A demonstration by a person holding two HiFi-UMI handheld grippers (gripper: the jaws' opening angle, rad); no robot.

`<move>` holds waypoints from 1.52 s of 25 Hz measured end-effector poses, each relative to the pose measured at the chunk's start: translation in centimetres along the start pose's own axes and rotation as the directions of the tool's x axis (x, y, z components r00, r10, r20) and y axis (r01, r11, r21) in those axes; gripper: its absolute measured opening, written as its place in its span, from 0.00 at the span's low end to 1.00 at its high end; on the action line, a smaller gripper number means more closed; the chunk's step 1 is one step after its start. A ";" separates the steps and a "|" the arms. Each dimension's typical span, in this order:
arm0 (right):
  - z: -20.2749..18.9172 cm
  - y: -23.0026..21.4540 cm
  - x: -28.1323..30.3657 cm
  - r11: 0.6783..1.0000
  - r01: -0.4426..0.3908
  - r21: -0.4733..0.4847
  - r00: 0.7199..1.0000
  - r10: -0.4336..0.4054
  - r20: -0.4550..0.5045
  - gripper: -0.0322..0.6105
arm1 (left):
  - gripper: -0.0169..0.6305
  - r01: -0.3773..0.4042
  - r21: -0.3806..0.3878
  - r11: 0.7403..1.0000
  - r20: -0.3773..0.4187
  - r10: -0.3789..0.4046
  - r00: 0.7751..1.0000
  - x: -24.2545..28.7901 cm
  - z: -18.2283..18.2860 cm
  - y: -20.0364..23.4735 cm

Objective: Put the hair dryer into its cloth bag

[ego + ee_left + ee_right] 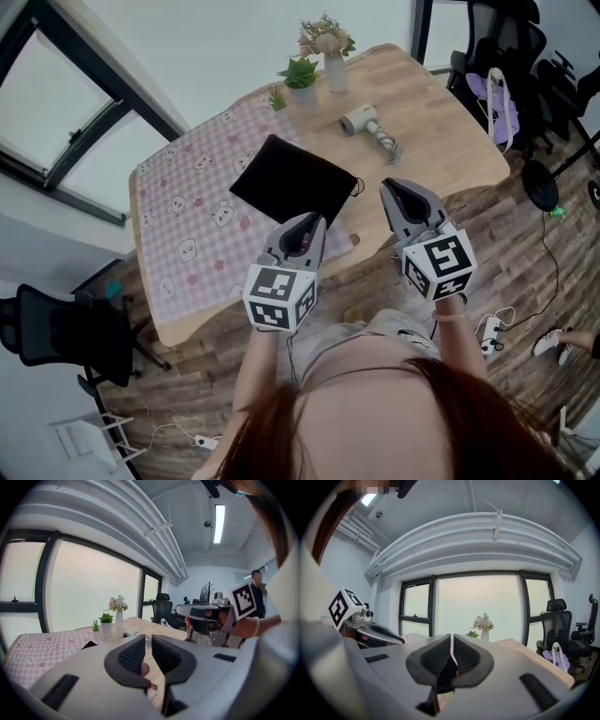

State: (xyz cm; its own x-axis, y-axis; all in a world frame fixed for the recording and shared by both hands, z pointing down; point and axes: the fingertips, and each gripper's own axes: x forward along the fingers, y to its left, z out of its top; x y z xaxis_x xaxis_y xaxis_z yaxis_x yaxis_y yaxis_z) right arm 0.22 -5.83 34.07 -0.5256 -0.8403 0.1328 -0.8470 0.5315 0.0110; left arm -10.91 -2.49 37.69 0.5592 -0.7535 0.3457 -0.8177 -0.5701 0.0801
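One hair dryer (361, 119) near the far edge of the tabletop (441, 131). One black cloth bag (292, 180). One vase of flowers (334, 66) and two little green plants (300, 77) by the far edge. One pink cloth (183, 220). Two grippers: left gripper (313, 218), right gripper (388, 186).

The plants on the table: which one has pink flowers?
The bouquet in the tall white vase; the leafy potted plant and the small grassy plant are only green.

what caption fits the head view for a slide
Both shut and empty, left hand-held gripper and right hand-held gripper near a black cloth bag; hair dryer beyond on the wooden table.
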 end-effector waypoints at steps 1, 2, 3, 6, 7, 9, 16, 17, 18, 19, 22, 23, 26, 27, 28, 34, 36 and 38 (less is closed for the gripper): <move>-0.1 -0.1 0.3 1.000 0.002 -0.002 1.000 -0.002 -0.005 0.05 | 0.06 0.005 -0.001 1.000 -0.007 -0.005 1.000 0.2 -0.2 0.3; -0.1 -0.2 0.5 1.000 0.004 -0.004 1.000 -0.004 -0.011 0.06 | 0.06 0.008 -0.001 1.000 -0.013 -0.008 1.000 0.4 -0.3 0.6; -0.3 -0.4 0.7 1.000 0.007 -0.005 1.000 -0.007 -0.017 0.07 | 0.06 0.011 -0.001 1.000 -0.020 -0.011 1.000 0.7 -0.4 0.8; -0.8 -1.2 1.3 1.000 0.017 -0.003 0.999 -0.018 -0.035 0.13 | 0.06 0.019 -0.003 1.000 -0.042 -0.019 0.999 1.6 -0.9 1.4; -1.0 -1.5 1.4 1.000 0.021 -0.001 0.999 -0.021 -0.041 0.13 | 0.08 0.025 -0.004 1.000 -0.053 -0.025 0.998 2.0 -1.1 1.5; -1.4 -2.2 1.8 1.000 0.026 0.006 0.998 -0.026 -0.048 0.13 | 0.14 0.038 -0.009 0.999 -0.075 -0.039 0.996 2.7 -1.6 1.7; -2.5 -4.7 4.6 1.000 0.019 0.016 0.997 -0.018 -0.070 0.14 | 0.18 0.042 0.000 0.999 -0.147 -0.041 0.988 5.9 -3.2 3.0; -2.6 -5.0 5.0 1.000 0.016 0.016 0.997 -0.014 -0.074 0.14 | 0.19 0.042 0.001 0.999 -0.158 -0.041 0.987 6.4 -3.4 3.1; -2.8 -5.4 5.5 1.000 0.013 0.015 0.997 -0.012 -0.078 0.14 | 0.19 0.043 0.003 0.999 -0.169 -0.042 0.985 6.9 -3.7 3.3; -3.0 -5.8 5.9 1.000 0.011 0.014 0.997 -0.010 -0.083 0.14 | 0.20 0.045 0.004 0.999 -0.182 -0.043 0.982 7.5 -4.0 3.4; -3.7 -6.9 7.2 1.000 0.006 0.016 0.995 -0.004 -0.101 0.15 | 0.21 0.049 0.010 0.999 -0.224 -0.045 0.974 9.0 -5.2 4.0; -4.0 -7.3 7.6 1.000 0.005 0.017 0.994 -0.003 -0.107 0.15 | 0.22 0.050 0.012 0.999 -0.236 -0.046 0.971 9.4 -5.6 4.2; -4.6 -8.4 8.7 1.000 0.003 0.015 0.992 -0.001 -0.123 0.16 | 0.23 0.055 0.018 0.998 -0.273 -0.048 0.961 10.7 -6.8 4.8; -4.9 -8.8 9.0 1.000 0.002 0.015 0.992 0.000 -0.128 0.16 | 0.24 0.056 0.022 0.998 -0.285 -0.047 0.957 11.2 -7.2 5.1; -5.1 -9.1 9.4 1.000 0.001 0.014 0.991 0.001 -0.133 0.17 | 0.24 0.057 0.025 0.998 -0.299 -0.047 0.953 11.6 -7.6 5.3; -6.7 -11.1 11.3 1.000 -0.003 0.019 0.985 0.007 -0.173 0.19 | 0.26 0.077 0.040 0.996 -0.387 -0.055 0.921 14.2 -10.3 6.2; -7.2 -11.7 11.9 1.000 -0.005 0.019 0.983 0.008 -0.185 0.19 | 0.27 0.081 0.045 0.996 -0.412 -0.056 0.909 14.9 -11.1 6.4; -7.9 -12.3 12.3 1.000 -0.006 0.020 0.981 0.010 -0.196 0.20 | 0.27 0.082 0.044 0.996 -0.435 -0.055 0.899 15.5 -12.0 6.7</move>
State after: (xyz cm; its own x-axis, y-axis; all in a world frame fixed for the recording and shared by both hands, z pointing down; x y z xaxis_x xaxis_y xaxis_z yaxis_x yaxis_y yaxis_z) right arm 4.81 -21.87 43.36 -0.5084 -0.7977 0.3242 -0.8450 0.5346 -0.0096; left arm -9.37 -14.05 54.76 0.4882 -0.5038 0.7126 -0.7622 -0.6439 0.0669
